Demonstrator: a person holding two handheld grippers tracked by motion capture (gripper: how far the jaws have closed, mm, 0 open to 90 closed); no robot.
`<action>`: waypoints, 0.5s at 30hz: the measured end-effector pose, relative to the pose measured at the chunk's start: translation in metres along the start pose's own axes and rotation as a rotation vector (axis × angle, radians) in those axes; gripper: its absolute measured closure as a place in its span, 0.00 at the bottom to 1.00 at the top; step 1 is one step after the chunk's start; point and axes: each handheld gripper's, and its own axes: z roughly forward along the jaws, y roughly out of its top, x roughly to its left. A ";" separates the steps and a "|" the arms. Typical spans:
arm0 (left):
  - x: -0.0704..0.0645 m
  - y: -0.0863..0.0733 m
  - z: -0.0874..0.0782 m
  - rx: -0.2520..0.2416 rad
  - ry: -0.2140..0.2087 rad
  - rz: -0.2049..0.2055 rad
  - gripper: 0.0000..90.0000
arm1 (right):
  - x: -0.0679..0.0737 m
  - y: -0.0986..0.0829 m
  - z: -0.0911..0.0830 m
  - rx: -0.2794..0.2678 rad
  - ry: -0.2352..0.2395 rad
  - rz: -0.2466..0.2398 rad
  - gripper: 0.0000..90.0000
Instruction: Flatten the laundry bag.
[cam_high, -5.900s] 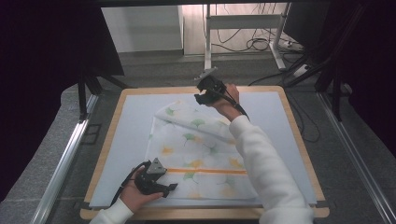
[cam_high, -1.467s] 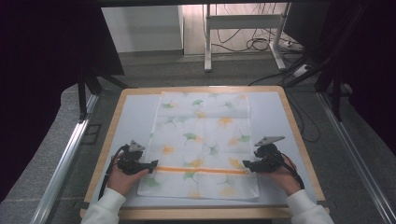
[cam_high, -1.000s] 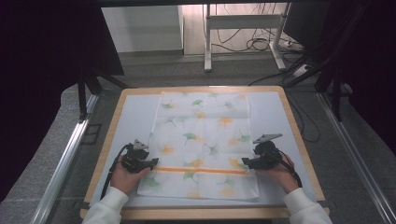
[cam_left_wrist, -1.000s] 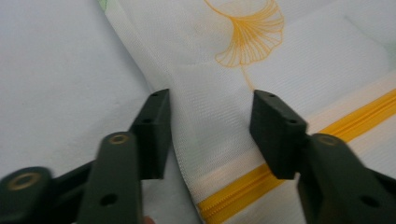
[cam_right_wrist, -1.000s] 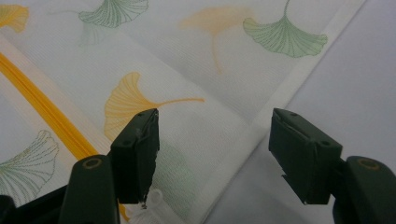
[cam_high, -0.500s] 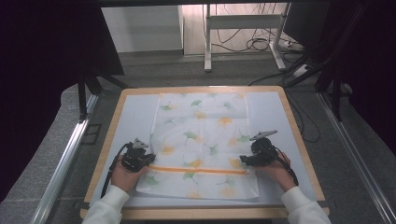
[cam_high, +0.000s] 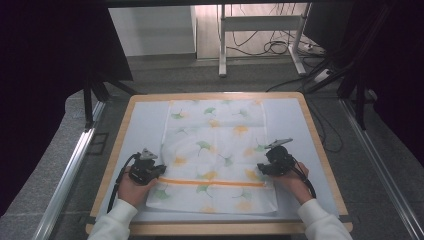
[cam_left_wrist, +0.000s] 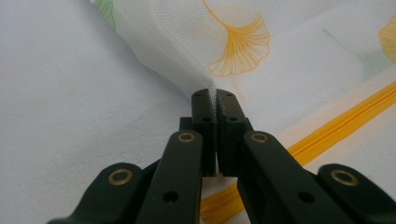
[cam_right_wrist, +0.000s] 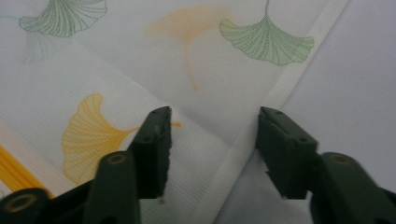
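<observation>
Since half a second ago the right claw (cam_high: 261, 169) has slid a little further in over the cloth's right edge, while the left claw (cam_high: 161, 171) has hardly shifted at the left edge. In the left gripper view, the left claw (cam_left_wrist: 215, 94) is pressed closed, with a small raised fold of the white mesh cloth (cam_left_wrist: 299, 65) caught between its tips, just beside the orange zip band (cam_left_wrist: 336, 128). In the right gripper view, the right claw (cam_right_wrist: 212, 128) stands wide open and holds nothing; its jaws straddle the cloth's hemmed edge (cam_right_wrist: 275, 93), one jaw over the fabric, the other over bare surface.

The cloth (cam_high: 215, 150), printed with green and orange fan-shaped leaves, lies spread flat in the middle of the counter (cam_high: 145, 117), which is pale inside a wooden rim. The orange band (cam_high: 210, 182) runs left to right across the cloth's near part, between the two claws. A hand in a white sleeve (cam_high: 117, 222) holds each gripper from the near side.

Nothing lies on the cloth between the claws. Beyond the far rim, a metal stand (cam_high: 260, 22) and loose cables (cam_high: 280, 47) sit on the floor, with metal rails (cam_high: 70, 170) running along the left and right sides, well apart from the cloth.
</observation>
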 end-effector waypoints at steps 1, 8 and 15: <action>0.000 0.000 0.000 -0.001 0.000 0.001 0.99 | -0.001 0.001 0.000 0.000 -0.007 0.007 0.63; -0.001 0.000 -0.002 -0.010 0.004 0.005 0.99 | 0.003 0.004 0.003 -0.024 -0.018 -0.021 0.93; 0.000 0.000 -0.005 -0.027 0.015 0.009 0.99 | 0.001 0.008 0.006 -0.037 0.002 -0.019 0.99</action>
